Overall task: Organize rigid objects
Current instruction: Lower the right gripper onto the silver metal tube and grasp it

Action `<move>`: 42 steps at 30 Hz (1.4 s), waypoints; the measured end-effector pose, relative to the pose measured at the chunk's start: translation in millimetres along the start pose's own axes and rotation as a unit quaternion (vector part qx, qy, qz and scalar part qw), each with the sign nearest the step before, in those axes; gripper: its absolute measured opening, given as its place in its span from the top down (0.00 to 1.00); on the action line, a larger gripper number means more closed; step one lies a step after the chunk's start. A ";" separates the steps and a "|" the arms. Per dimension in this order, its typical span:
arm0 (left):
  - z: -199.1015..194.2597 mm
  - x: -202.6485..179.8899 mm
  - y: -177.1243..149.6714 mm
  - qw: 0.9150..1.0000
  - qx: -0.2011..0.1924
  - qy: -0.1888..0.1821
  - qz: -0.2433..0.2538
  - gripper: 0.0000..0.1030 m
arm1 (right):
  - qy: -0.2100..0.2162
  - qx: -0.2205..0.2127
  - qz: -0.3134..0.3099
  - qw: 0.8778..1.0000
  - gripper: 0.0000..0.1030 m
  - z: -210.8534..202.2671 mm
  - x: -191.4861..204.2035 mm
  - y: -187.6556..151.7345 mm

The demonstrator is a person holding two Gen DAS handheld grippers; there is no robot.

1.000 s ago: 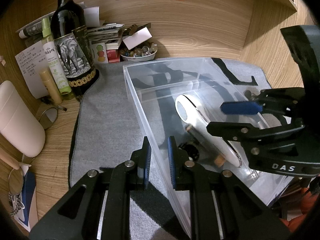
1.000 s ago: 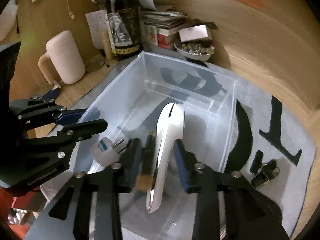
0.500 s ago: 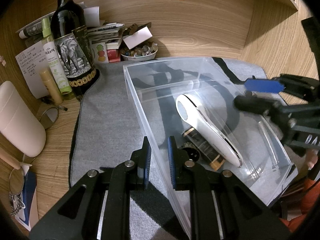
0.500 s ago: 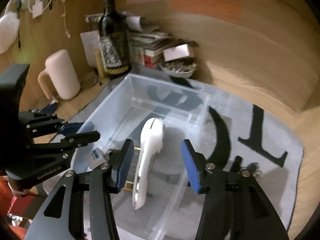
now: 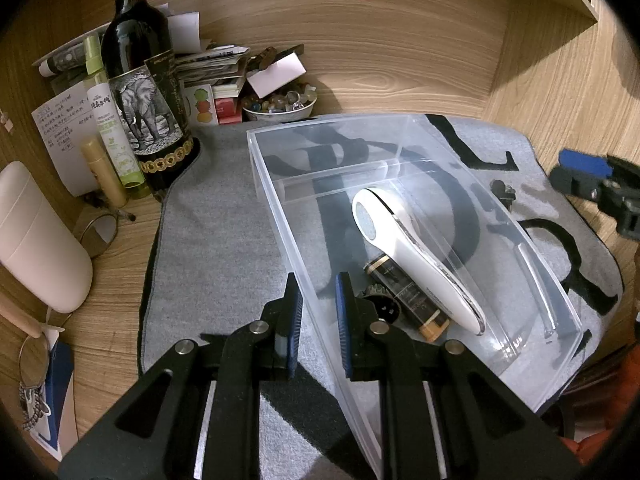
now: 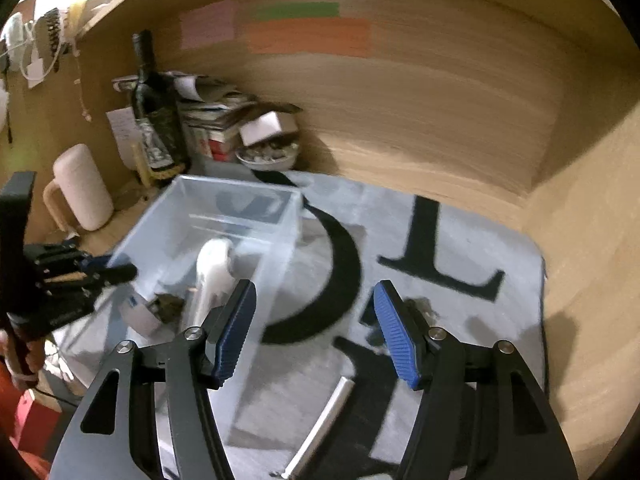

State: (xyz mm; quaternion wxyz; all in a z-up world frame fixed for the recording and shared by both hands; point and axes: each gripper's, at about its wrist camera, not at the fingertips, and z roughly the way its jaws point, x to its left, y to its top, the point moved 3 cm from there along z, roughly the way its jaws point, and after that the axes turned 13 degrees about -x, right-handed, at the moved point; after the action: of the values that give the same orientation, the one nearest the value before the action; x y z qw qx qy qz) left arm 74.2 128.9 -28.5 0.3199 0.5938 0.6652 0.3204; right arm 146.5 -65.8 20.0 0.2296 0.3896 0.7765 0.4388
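Observation:
A clear plastic bin point(image 5: 272, 184) stands on a grey mat with black letters point(image 5: 216, 248). In the bin lie a white handheld device point(image 5: 400, 248), a dark tube with gold ends point(image 5: 404, 292) and a black round piece point(image 5: 380, 306); the right wrist view also shows a white plug point(image 6: 138, 312). My left gripper point(image 5: 319, 312) is shut on the bin's near wall. My right gripper point(image 6: 316, 294) hangs over the mat right of the bin, jaws opening, nothing between them. A small black clip point(image 6: 416, 308) lies on the mat just beyond it.
A wine bottle point(image 5: 144, 92), a spray bottle point(image 5: 114, 128), a bowl of beads point(image 5: 280, 106) and stacked papers crowd the back left. A cream jug point(image 5: 36, 240) stands at left. Wooden walls close the back and right. A metal rod point(image 6: 320, 428) lies on the mat.
My right gripper let go of the white device, drew up and right out of the bin, and its jaws widened. The device now lies in the bin. The left gripper has not moved.

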 end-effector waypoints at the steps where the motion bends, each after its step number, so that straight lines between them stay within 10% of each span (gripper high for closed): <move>1: 0.1 0.0 0.0 1.000 0.000 0.000 0.000 0.84 | -0.003 0.003 0.002 1.000 0.44 -0.4 -2.0 -3.4; 21: 0.4 1.4 0.0 1.000 0.000 0.000 0.001 0.84 | -0.013 0.087 0.074 0.993 0.44 17.4 -17.9 -94.5; 32: 0.8 2.5 -0.4 1.000 0.000 0.000 0.001 0.84 | -0.039 0.078 0.066 0.994 0.86 16.0 -22.9 -104.2; 42: 1.0 5.2 -1.0 1.000 0.000 -0.001 0.000 0.84 | -0.038 0.047 0.071 0.996 0.86 8.0 -29.1 -82.7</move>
State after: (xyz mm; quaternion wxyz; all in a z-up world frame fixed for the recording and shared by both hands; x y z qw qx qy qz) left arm 73.9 134.1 -30.1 0.3202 0.5945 0.6646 0.3199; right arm 135.9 -110.9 -54.8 0.2086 0.4707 0.7573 0.4018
